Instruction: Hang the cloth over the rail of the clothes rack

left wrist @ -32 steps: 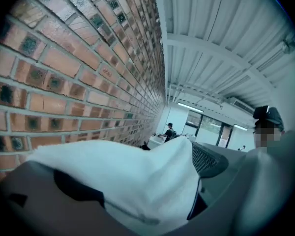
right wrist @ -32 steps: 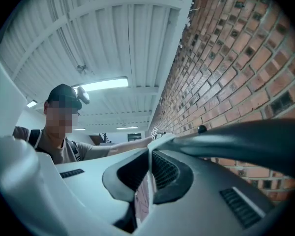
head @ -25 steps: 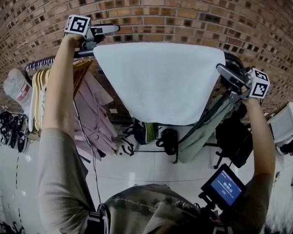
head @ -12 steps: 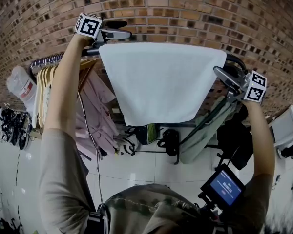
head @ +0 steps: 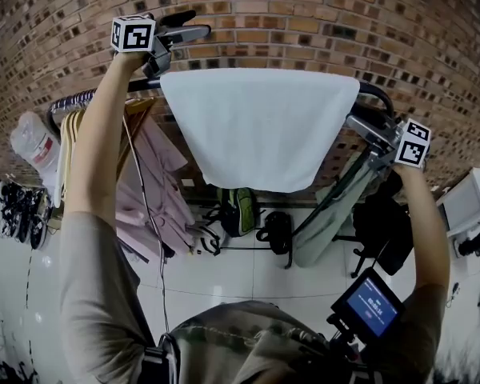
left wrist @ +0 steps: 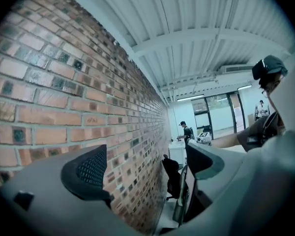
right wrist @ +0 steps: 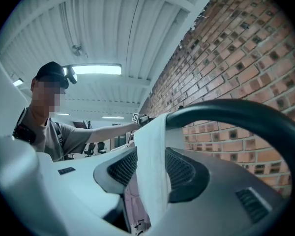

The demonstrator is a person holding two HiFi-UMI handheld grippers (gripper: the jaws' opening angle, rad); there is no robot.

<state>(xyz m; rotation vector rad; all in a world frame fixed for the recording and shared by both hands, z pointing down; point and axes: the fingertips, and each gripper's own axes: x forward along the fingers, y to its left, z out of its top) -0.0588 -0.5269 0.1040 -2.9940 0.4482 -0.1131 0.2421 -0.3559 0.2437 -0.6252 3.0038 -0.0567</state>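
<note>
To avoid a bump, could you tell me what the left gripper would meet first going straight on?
Probably the brick wall, at a shallow angle, though depth is unclear. The left gripper has empty jaws that have just been closing slightly.

A pale, rectangular fabric cloth (head: 260, 126) hangs draped over the dark, rounded metal rail (head: 378, 94) in the upper centre of the head view, smooth and flat, with its lower edge free. In the right gripper view it hangs edge-on, centre frame.

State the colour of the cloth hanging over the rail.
Plain white cloth, clearest in the head view.
</note>
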